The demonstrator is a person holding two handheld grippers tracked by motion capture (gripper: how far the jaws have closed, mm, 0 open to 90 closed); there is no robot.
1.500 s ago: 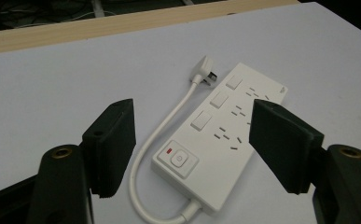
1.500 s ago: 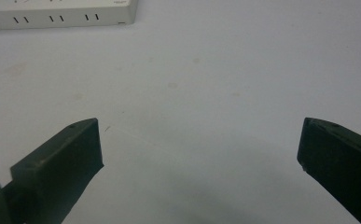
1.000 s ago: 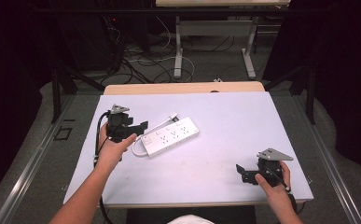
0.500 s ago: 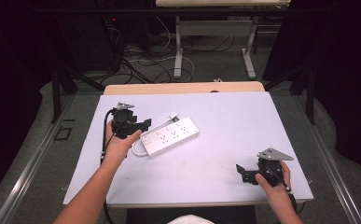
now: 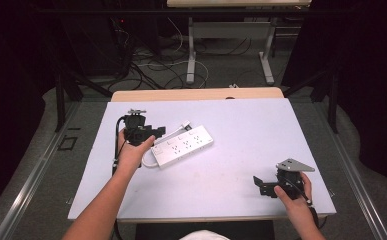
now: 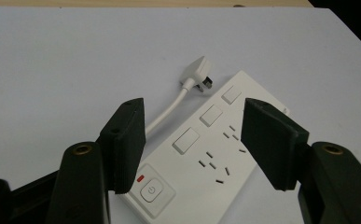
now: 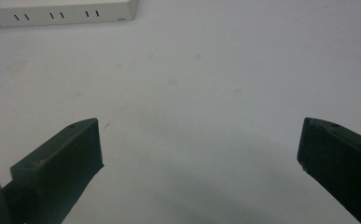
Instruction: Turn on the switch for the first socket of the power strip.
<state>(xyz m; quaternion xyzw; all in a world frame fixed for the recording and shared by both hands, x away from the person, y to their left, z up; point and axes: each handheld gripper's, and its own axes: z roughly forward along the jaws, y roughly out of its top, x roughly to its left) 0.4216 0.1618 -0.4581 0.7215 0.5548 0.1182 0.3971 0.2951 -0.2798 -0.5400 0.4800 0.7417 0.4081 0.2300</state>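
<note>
On the white table [image 5: 241,125], the power strip [image 5: 183,146] lies left of centre. Our left gripper [image 5: 153,134] straddles its switch end, jaws half-wide and just closing — not yet pressing. We judge the grasp imminent; the right gripper [image 5: 257,186] waits wide, near the front edge.

White-topped table [image 5: 241,130], tangled floor cables [image 5: 156,70], grey table legs [image 5: 191,55] behind.
</note>
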